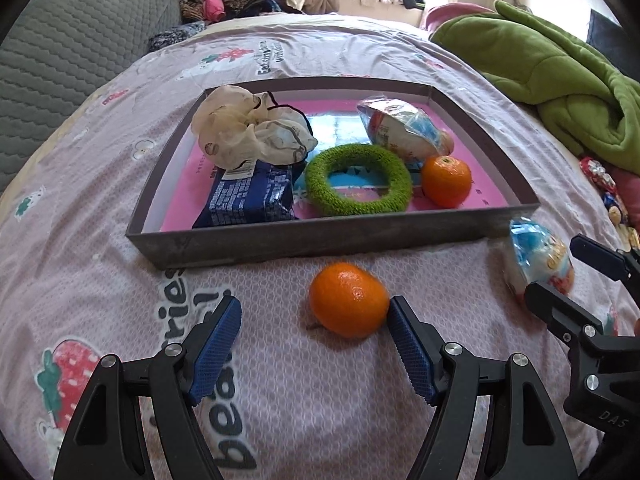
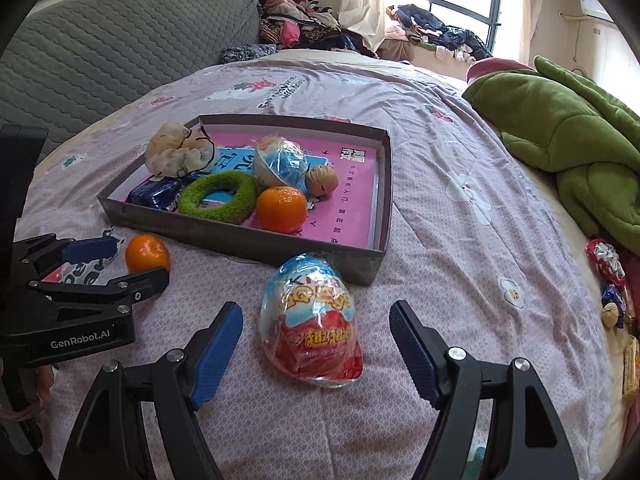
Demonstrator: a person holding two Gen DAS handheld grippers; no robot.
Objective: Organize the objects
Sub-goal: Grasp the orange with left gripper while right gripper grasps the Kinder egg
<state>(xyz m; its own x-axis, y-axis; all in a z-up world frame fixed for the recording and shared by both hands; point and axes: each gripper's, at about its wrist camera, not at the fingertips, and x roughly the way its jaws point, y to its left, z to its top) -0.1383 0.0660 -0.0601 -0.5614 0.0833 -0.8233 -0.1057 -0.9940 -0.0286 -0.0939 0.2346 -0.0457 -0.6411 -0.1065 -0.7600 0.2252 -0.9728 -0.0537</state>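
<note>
The left gripper's fingers (image 1: 224,322) stand open around the orange (image 1: 348,300) on the bed (image 1: 280,400); the right gripper (image 2: 316,336) gapes around the wrapped egg (image 2: 312,320). Orange: firm, grip its sides. Egg: crinkly, likely slippery, hold its middle.

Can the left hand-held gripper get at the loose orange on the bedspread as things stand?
Probably yes. The left hand-held gripper is open, and the orange lies on the bedspread just ahead of its fingertips, near the right one. Nothing lies between; the tray sits behind the orange.
</note>
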